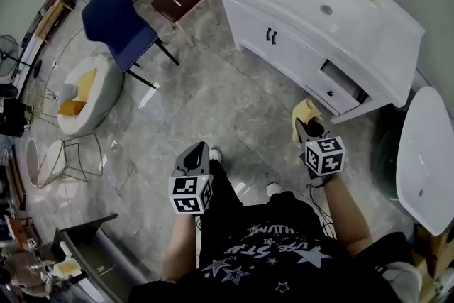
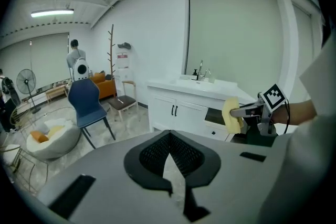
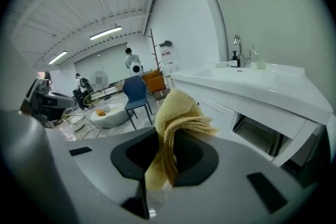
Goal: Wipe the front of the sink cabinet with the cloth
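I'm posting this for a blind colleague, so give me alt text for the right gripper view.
The right gripper holds a folded yellow cloth between its jaws, close to a white sink cabinet at the right with one drawer open. A faucet stands on top of it, and a blue chair sits further back in the room.

The right claw (image 3: 167,157) clamps a bunched yellow cloth (image 3: 178,115) at the centre of the frame, its folds rising above the jaws. The white sink cabinet (image 3: 262,99) fills the right side. A blue chair (image 3: 136,93) stands left of centre.
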`<control>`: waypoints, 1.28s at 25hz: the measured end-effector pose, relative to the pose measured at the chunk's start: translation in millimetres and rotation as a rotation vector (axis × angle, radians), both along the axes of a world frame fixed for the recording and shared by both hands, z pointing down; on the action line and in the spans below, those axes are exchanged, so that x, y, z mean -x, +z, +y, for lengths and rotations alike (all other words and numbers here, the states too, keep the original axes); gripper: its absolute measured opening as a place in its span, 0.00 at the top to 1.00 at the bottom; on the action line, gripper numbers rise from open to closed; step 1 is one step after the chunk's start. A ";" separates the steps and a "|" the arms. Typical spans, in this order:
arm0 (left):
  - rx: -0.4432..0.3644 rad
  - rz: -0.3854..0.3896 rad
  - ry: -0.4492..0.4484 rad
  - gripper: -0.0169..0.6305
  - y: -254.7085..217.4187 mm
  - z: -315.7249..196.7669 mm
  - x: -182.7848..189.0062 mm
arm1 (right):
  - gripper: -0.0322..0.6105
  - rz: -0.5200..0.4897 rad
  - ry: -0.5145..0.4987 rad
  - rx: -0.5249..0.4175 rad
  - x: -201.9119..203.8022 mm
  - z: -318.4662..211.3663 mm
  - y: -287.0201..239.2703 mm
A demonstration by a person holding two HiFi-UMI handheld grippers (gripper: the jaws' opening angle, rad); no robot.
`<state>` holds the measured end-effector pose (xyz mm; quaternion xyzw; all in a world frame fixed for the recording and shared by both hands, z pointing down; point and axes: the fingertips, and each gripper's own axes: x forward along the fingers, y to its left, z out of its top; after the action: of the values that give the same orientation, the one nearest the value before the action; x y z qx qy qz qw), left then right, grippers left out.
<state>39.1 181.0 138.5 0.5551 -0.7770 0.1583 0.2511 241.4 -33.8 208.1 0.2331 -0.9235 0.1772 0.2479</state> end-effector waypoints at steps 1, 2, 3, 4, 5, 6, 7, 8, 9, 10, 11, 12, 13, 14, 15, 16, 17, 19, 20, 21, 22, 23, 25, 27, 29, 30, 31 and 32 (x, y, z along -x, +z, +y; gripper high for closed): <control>-0.004 0.016 0.031 0.95 3.8 -12.2 15.8 | 0.82 0.003 0.038 -0.009 7.5 -7.7 -1.3; -0.009 0.034 0.065 0.95 7.7 -25.4 31.6 | 0.82 0.008 0.079 -0.020 14.8 -15.0 -2.3; -0.013 0.050 0.102 0.95 12.0 -38.8 47.7 | 0.82 0.016 0.122 -0.031 22.0 -21.8 -2.9; -0.013 0.063 0.142 0.95 16.7 -52.0 64.2 | 0.82 0.028 0.166 -0.042 29.6 -28.1 -2.9; -0.009 0.069 0.186 0.95 21.1 -65.1 81.1 | 0.82 0.043 0.213 -0.051 38.2 -34.1 -2.7; 0.000 0.069 0.238 0.95 24.2 -78.2 98.3 | 0.82 0.056 0.264 -0.056 48.3 -39.7 -2.8; 0.007 0.060 0.295 0.95 25.0 -90.7 115.5 | 0.82 0.062 0.316 -0.056 59.9 -44.1 -3.9; 0.011 0.044 0.355 0.95 23.8 -100.9 131.6 | 0.82 0.061 0.364 -0.050 72.4 -46.3 -5.8; 0.009 0.029 0.413 0.95 22.0 -108.1 146.1 | 0.82 0.057 0.405 -0.042 84.8 -45.7 -8.5; 0.006 0.021 0.465 0.95 21.0 -113.5 159.3 | 0.82 0.055 0.439 -0.038 96.6 -43.6 -12.1; 0.007 0.023 0.506 0.95 21.5 -118.6 172.2 | 0.82 0.057 0.468 -0.039 108.0 -41.3 -16.9; 0.014 0.032 0.535 0.95 23.6 -123.9 185.0 | 0.82 0.061 0.492 -0.045 118.8 -39.2 -22.5; 0.025 0.044 0.556 0.95 26.7 -128.9 196.9 | 0.82 0.068 0.513 -0.052 128.8 -36.8 -27.6; 0.033 0.054 0.571 0.95 29.5 -133.3 206.8 | 0.82 0.074 0.529 -0.054 137.3 -33.8 -30.7; 0.036 0.061 0.587 0.95 31.5 -137.3 214.0 | 0.82 0.079 0.540 -0.053 144.3 -30.3 -31.6; 0.033 0.063 0.604 0.95 32.5 -141.1 219.0 | 0.82 0.085 0.549 -0.048 149.5 -26.7 -30.6; 0.027 0.063 0.621 0.95 33.2 -145.1 222.4 | 0.82 0.092 0.560 -0.043 152.9 -23.2 -28.3; 0.017 0.072 0.650 0.95 35.3 -153.2 225.2 | 0.82 0.113 0.588 -0.035 154.5 -16.7 -22.4; 0.017 0.086 0.659 0.95 36.8 -156.1 224.6 | 0.82 0.122 0.604 -0.031 153.3 -13.1 -19.9; 0.017 0.100 0.666 0.95 38.7 -158.3 223.5 | 0.82 0.128 0.619 -0.025 151.4 -9.2 -17.8; 0.018 0.110 0.672 0.95 40.9 -160.5 222.3 | 0.82 0.131 0.631 -0.020 149.1 -5.6 -16.1; 0.020 0.116 0.679 0.95 43.2 -163.1 221.0 | 0.82 0.133 0.641 -0.016 146.7 -2.9 -14.4; 0.028 0.117 0.693 0.95 48.5 -169.2 217.6 | 0.82 0.136 0.649 -0.008 142.8 -0.4 -9.7; 0.036 0.115 0.700 0.95 54.5 -176.3 214.2 | 0.82 0.145 0.642 -0.003 141.0 -2.2 -0.2; 0.040 0.115 0.699 0.95 60.7 -184.5 212.1 | 0.82 0.158 0.630 0.005 142.8 -9.6 15.6; 0.042 0.114 0.697 0.95 64.0 -189.1 211.4 | 0.82 0.163 0.623 0.008 145.2 -15.6 24.7; 0.045 0.113 0.697 0.95 67.8 -193.3 210.6 | 0.82 0.167 0.617 0.010 148.4 -22.7 33.8; 0.049 0.112 0.698 0.95 72.5 -196.8 209.6 | 0.82 0.167 0.610 0.008 152.1 -30.0 42.3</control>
<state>-170.5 -15.7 210.9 0.7887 -0.5217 0.2227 0.2373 89.3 -63.8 250.5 0.5120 -0.7867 0.2273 0.2595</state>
